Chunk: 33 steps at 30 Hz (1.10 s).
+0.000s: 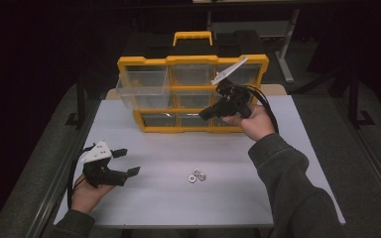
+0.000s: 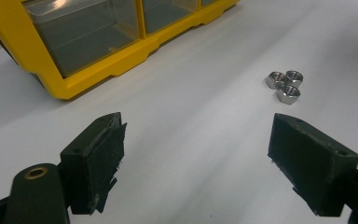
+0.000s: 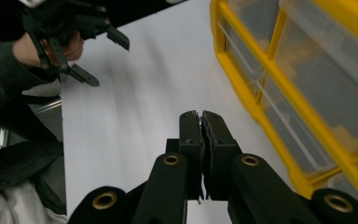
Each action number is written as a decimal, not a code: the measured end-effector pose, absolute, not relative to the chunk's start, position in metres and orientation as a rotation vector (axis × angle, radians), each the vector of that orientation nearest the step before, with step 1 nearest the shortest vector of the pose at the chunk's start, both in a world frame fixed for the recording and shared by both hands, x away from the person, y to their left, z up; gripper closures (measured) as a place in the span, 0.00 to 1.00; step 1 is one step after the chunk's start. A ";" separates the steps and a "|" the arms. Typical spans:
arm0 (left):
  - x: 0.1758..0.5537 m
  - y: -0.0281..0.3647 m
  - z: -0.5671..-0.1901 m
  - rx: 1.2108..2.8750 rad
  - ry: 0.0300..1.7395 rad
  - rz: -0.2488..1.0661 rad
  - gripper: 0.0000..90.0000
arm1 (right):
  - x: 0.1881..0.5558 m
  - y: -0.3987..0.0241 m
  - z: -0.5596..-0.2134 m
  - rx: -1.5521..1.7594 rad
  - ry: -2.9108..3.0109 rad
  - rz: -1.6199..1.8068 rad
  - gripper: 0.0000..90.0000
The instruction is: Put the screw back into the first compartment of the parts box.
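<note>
Right tool point(image 1: 204, 113) is clamped shut on nothing up by the yellow organizer point(image 1: 151, 128), left tool point(image 1: 127, 162) sits wide open with the three nuts point(image 2: 284, 85) just ahead, so a sloppy grab probably scatters them across the surface point(image 1: 178, 203).

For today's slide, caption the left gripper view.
Open left gripper faces three steel nuts on the white table, beside a yellow organizer.

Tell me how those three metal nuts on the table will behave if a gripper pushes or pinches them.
The nuts look like solid steel, so probably stiff and heavy for their size. Lying flat on hex faces, they'd likely slide, not roll. Their shiny sides may slip from the pads.
</note>
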<state>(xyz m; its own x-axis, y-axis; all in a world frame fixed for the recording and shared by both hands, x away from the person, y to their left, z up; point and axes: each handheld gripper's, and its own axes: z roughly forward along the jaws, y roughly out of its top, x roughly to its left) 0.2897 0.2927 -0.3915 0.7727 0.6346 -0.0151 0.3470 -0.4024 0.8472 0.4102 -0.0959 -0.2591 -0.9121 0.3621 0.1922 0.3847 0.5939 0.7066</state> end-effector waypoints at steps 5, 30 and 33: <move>0.290 0.293 -0.391 2.021 0.734 0.393 0.20 | 0.413 -0.089 -0.240 -0.620 -2.794 -1.255 0.95; 0.289 0.294 -0.390 2.013 0.735 0.392 0.20 | 0.419 -0.068 -0.176 -0.519 -2.855 -1.297 0.95; 0.289 0.294 -0.390 2.010 0.742 0.386 0.20 | 0.419 -0.065 -0.172 -0.514 -2.860 -1.298 0.95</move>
